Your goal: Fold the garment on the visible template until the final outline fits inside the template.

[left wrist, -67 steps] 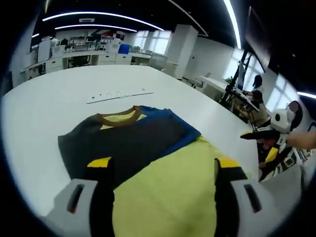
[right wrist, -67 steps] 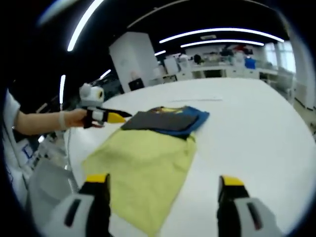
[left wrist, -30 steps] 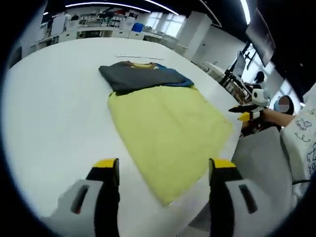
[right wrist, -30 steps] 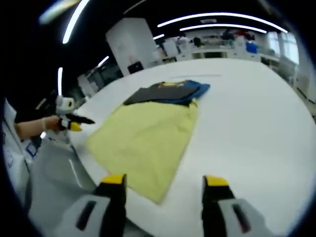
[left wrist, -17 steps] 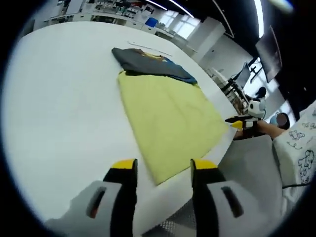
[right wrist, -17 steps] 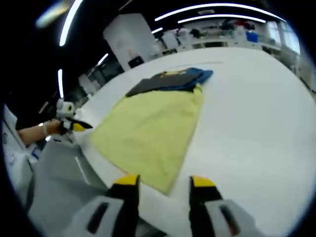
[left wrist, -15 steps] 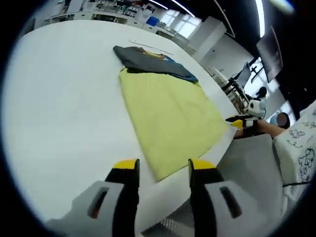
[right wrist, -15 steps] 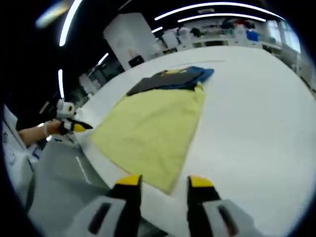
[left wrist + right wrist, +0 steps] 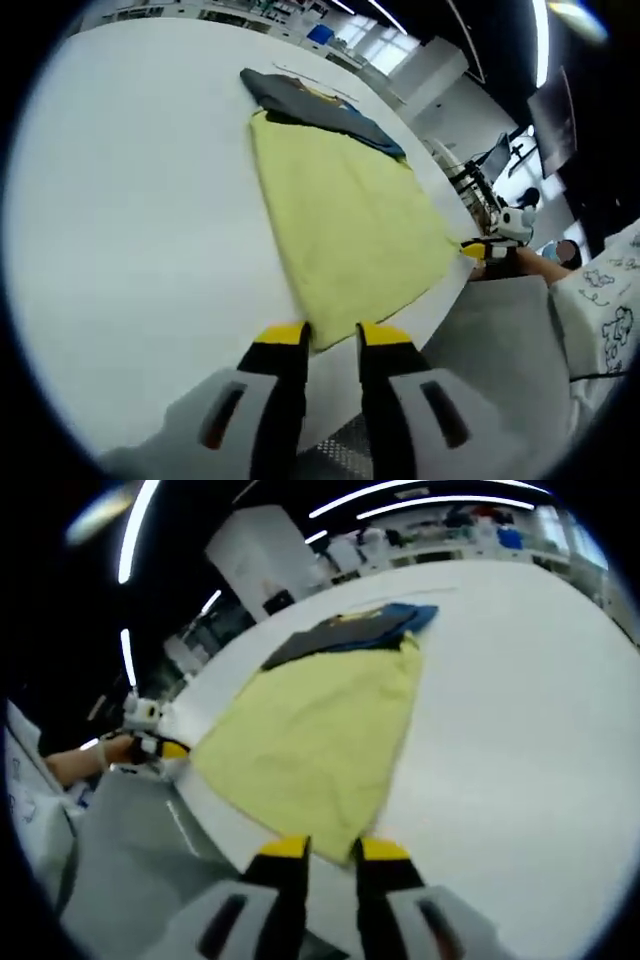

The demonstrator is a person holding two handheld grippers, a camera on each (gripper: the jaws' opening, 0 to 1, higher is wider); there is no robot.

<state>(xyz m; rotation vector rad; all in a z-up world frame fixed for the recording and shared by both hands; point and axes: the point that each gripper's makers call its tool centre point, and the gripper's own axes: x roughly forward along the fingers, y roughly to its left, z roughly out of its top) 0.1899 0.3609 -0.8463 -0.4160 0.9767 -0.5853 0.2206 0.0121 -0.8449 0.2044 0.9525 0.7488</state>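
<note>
Both grippers pinch the garment's near corners

Jaws that stood wide a second ago have narrowed: the left gripper and right gripper each nip a near corner of the yellow garment. It stretches ahead across the white table, dark folded part farthest. Bare tabletop flanks it. Whether cloth is firmly clamped is hard to see

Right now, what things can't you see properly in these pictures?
- Whether the left gripper or right gripper has pinched a corner of the yellow garment: their own jaw tips cover the hem.
- The template: not made out on the white table; the cloth may cover it.
- The dark folded top half: far off, too small for detail.
- The garment's near edge in the right gripper view: blurred.
</note>
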